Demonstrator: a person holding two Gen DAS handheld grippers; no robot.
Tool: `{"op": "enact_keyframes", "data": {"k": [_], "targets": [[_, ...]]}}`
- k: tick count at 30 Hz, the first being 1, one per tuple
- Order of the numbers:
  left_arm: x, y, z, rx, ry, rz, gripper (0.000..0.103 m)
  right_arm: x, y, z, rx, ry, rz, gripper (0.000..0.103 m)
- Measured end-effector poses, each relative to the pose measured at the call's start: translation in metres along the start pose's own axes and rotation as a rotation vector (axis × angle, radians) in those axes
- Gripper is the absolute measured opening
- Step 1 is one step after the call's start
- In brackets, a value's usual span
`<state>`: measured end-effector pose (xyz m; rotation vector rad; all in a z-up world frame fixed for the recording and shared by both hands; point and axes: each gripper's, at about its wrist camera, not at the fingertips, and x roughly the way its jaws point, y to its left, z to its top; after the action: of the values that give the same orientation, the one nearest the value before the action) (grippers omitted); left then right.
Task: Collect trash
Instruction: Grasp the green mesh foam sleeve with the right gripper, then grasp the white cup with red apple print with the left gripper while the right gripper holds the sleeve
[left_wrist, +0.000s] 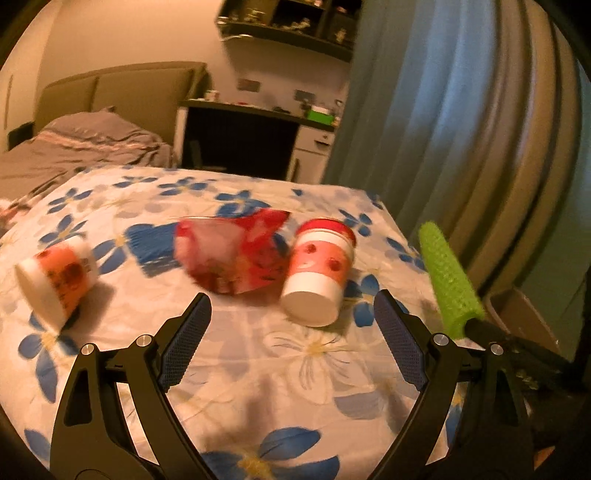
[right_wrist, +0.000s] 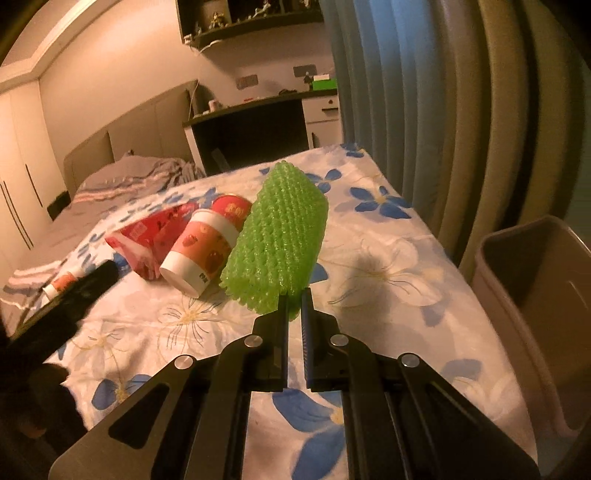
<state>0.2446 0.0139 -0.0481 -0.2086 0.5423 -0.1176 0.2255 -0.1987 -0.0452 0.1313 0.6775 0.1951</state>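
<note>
Two jaws of my right gripper (right_wrist: 294, 295) are pinching the near end of the green foam net (right_wrist: 277, 240), its long axis running up the frame away from me. The bin (right_wrist: 532, 266) is sitting at the right edge of that frame, so I judge a swing rightward is coming. My left gripper (left_wrist: 291, 306) is hanging with jaws spread, the nearer paper cup (left_wrist: 317, 273) lying just ahead, upper right of centre. Only the left view is showing the far cup (left_wrist: 55, 280) whole; only the right is showing the bin's hollow.

warm dim bedroom — floral bedspread (left_wrist: 258, 362), padded headboard (left_wrist: 122, 88), dark desk (right_wrist: 255, 125), blue curtains (right_wrist: 388, 92), wall shelf (left_wrist: 291, 26).
</note>
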Motion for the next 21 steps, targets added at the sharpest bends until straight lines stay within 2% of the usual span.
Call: {"op": "enact_keyframes", "data": {"k": [5, 11, 16, 18, 21], "targets": [[0.031, -0.014, 0.007, 0.049, 0.059, -0.053, 0.085, -0.015, -0.01, -0.005, 0.015, -0.015, 0.016, 0.007], [0.066, -0.024, 0.012, 0.094, 0.142, -0.021, 0.082, -0.024, -0.022, -0.007, 0.02, -0.028, 0.025, 0.007], [0.085, -0.023, 0.012, 0.078, 0.201, -0.02, 0.081, -0.025, -0.026, -0.007, 0.023, -0.034, 0.031, 0.007], [0.089, -0.022, 0.012, 0.08, 0.215, -0.017, 0.076, -0.025, -0.027, -0.008, 0.028, -0.032, 0.034, 0.007], [0.098, -0.019, 0.012, 0.068, 0.255, -0.027, 0.062, -0.025, -0.029, -0.008, 0.03, -0.03, 0.034, 0.007]]}}
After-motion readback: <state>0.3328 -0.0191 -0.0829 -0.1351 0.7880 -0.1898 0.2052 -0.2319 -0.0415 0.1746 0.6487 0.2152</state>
